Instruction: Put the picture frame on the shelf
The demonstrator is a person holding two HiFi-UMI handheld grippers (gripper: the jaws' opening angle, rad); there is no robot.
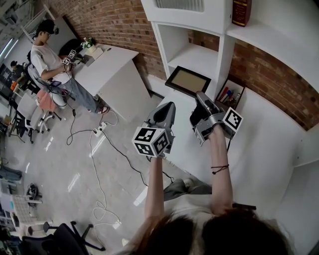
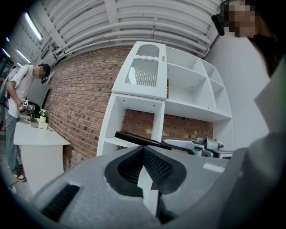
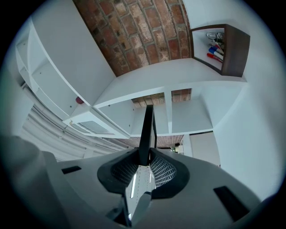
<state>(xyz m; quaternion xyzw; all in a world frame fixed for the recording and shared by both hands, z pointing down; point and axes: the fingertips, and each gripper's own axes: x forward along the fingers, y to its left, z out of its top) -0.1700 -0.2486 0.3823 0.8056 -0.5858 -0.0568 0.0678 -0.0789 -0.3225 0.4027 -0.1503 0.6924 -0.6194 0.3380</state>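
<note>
Currently gripping the picture frame (image 1: 188, 81) by its near edge with the right hand-held gripper (image 1: 200, 95), jaws pressed on the thin black border, which shows edge-on between the pads in the right gripper view. Frame held with tan face upward and slightly tilted, in front of the lower open compartment of the white shelf unit (image 1: 197, 52) and over its broad lower ledge; contact with the ledge not determinable. At the left hand-held gripper (image 1: 168, 106): jaws together, nothing between them, positioned just beside the right hand-held gripper and apart from the frame. On an upper shelf, a dark red book (image 1: 241, 12), upright. To the right of the frame, an open brown box (image 1: 234, 92) with coloured pens inside. Behind the shelf unit, a red brick wall (image 1: 114, 20). Well apart at far left, a white worktop (image 1: 107, 64) with a seated person (image 1: 47, 57) beside it. Across the glossy floor (image 1: 60, 169), loose cables (image 1: 99, 164).
</note>
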